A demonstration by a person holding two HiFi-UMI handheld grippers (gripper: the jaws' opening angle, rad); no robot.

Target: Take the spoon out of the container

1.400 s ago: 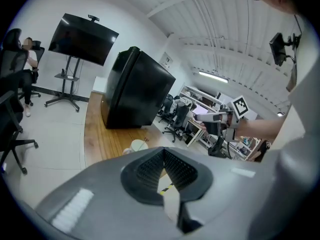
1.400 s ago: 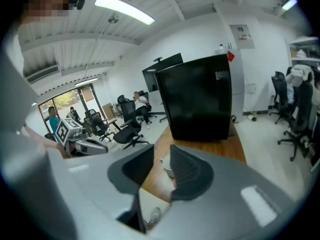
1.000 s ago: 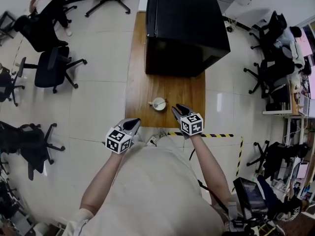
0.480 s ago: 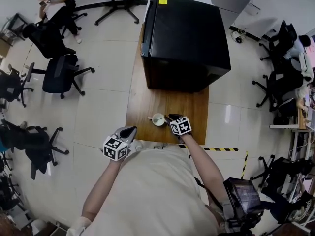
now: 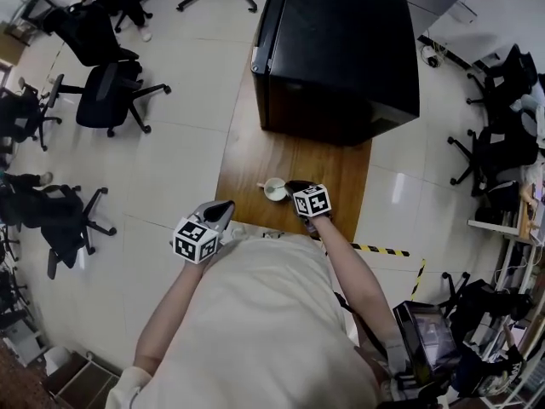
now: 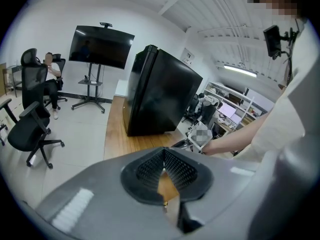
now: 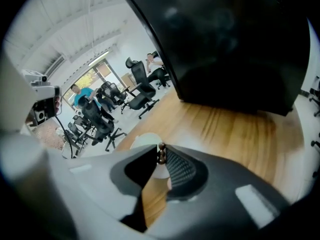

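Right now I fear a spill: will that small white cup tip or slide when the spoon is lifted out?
Probably light: the cup is small, so it may slide on the smooth wooden table. It could tip if the spoon, gripped at its end by the right tool, drags the rim; the left tool isn't steadying it.

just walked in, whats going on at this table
A person stands at a wooden table holding tongs in each hand. The right tongs are down at the white container, which sits in front of a big black cabinet. They have just been closing and now pinch a small dark beaded tip, apparently the spoon handle. The spoon does not look lifted out yet. The left tongs are shut and empty, near the table's front corner.
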